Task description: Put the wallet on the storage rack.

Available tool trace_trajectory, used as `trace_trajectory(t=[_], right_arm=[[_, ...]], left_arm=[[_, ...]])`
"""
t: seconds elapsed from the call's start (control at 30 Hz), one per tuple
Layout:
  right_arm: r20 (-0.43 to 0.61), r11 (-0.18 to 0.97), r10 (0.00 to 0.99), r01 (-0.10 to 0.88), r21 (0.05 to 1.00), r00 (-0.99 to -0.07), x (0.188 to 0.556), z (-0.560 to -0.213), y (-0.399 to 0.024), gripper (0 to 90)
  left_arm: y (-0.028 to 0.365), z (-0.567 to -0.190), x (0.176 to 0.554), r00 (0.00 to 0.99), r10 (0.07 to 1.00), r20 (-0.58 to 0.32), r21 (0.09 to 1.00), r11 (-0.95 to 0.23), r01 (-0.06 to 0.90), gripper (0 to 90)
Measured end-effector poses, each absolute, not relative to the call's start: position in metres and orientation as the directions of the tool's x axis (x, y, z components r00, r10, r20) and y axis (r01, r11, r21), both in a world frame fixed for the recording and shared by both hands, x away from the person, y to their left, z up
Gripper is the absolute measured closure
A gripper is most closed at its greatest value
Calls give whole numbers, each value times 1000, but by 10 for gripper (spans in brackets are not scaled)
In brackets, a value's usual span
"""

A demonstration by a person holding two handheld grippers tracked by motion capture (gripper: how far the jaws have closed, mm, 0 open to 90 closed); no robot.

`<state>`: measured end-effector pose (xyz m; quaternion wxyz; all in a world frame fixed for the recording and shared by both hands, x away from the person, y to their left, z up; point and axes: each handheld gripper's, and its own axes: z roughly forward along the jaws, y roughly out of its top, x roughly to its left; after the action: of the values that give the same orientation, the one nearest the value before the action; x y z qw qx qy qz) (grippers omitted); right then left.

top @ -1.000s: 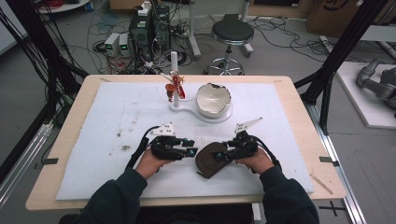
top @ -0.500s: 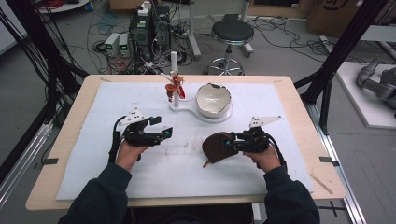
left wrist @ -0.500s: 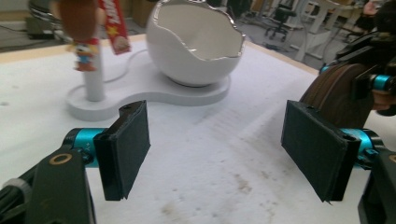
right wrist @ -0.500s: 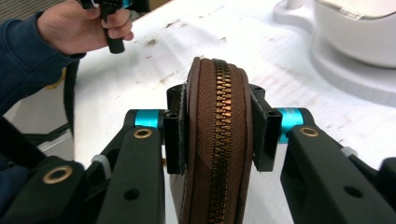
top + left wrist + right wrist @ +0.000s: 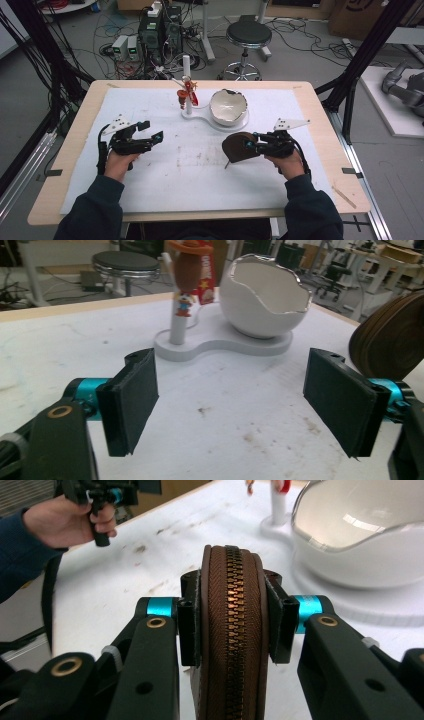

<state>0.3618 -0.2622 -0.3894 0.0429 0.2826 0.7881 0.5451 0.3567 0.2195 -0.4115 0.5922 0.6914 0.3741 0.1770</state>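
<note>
A round brown zip case [image 5: 236, 147] is held on edge just above the white mat, right of centre. My right gripper [image 5: 251, 144] is shut on it, its pads pressing both flat sides with the zipper [image 5: 231, 630] facing the camera; its jaws have just been closing on it. My left gripper [image 5: 152, 131] hovers over the left of the mat. It is open, its jaws have just been opening, and nothing is between its pads [image 5: 130, 405]. In the left gripper view the case [image 5: 395, 340] shows at the far right.
A white stand [image 5: 200, 116] at the back centre of the mat carries a cracked-egg bowl [image 5: 228, 106] and a post with a small cowboy figure [image 5: 187, 92]. The white mat [image 5: 190, 170] covers most of the wooden table [image 5: 325, 120].
The left gripper let go of the case, opened and moved away to the left. The right gripper tightened on the case, then lifted it and carried it a little to the right.
</note>
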Motion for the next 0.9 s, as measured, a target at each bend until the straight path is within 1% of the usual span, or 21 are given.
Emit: trace_trajectory(t=[0.17,0.23,0.47,0.63,0.9], right_arm=[[205,244,504,366,898,-839,372,-372,-261,660],[185,246,504,346,906,-843,377,-364,-260,660],[163,220,515,314,924,-841,399,-340,-254,660],[165,198,519,305,931,-839,413,-330,-250,660],[154,194,537,299,934,-829,445,-319,-237,659]], left_arm=[[230,-414,358,631,748,-204,950,-5,312,206],[232,-415,359,631,746,-214,946,-2,323,206],[232,-418,361,628,744,-229,940,2,340,206],[231,-419,361,633,740,-229,939,-4,343,209],[230,-421,361,644,727,-239,936,-3,351,212]])
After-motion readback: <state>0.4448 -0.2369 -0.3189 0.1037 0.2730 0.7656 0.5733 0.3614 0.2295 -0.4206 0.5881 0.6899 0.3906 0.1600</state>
